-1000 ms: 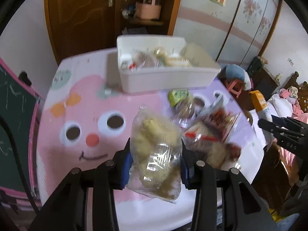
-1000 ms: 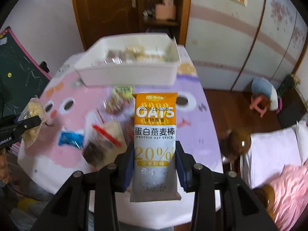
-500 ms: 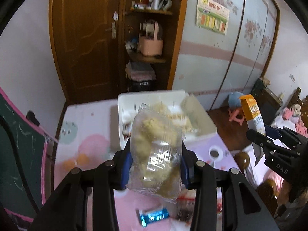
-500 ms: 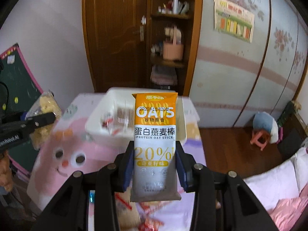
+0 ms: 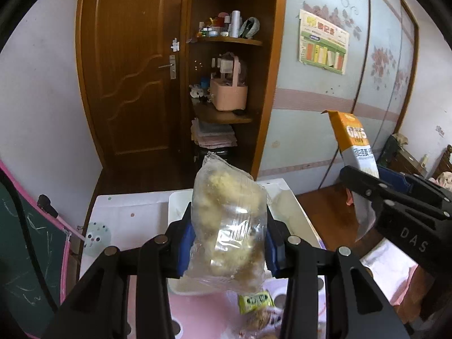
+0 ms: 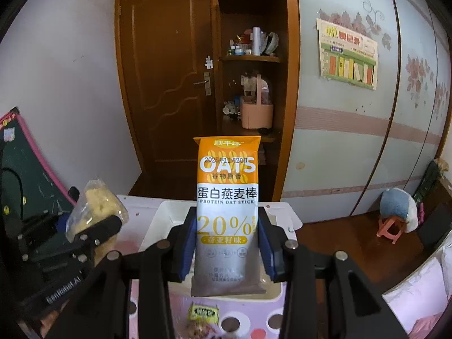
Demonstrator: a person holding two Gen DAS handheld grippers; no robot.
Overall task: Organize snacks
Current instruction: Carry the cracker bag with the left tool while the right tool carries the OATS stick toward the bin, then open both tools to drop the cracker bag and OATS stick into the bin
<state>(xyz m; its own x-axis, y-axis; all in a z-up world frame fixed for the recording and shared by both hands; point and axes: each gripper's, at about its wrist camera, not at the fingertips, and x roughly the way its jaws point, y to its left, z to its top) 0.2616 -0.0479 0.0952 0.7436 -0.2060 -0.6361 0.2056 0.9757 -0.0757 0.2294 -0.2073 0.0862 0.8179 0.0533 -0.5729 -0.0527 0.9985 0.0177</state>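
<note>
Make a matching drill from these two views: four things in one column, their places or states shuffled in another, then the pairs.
1. oat stick
2. clear bag
3. white bin
4. green packet

A. on the table, in front of the bin
B. clamped in the left gripper
C. on the table beyond both grippers
D. clamped in the right gripper

Pairs: 1-D, 2-B, 3-C, 4-A

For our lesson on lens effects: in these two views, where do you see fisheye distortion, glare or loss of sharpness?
Left wrist view: door frame bows outward, corners vignette black, and the clear snack bag shows white glare on its plastic. Right wrist view: wardrobe lines curve, the oat stick packet has sharp large print, but its small lower text is washed out.
</note>
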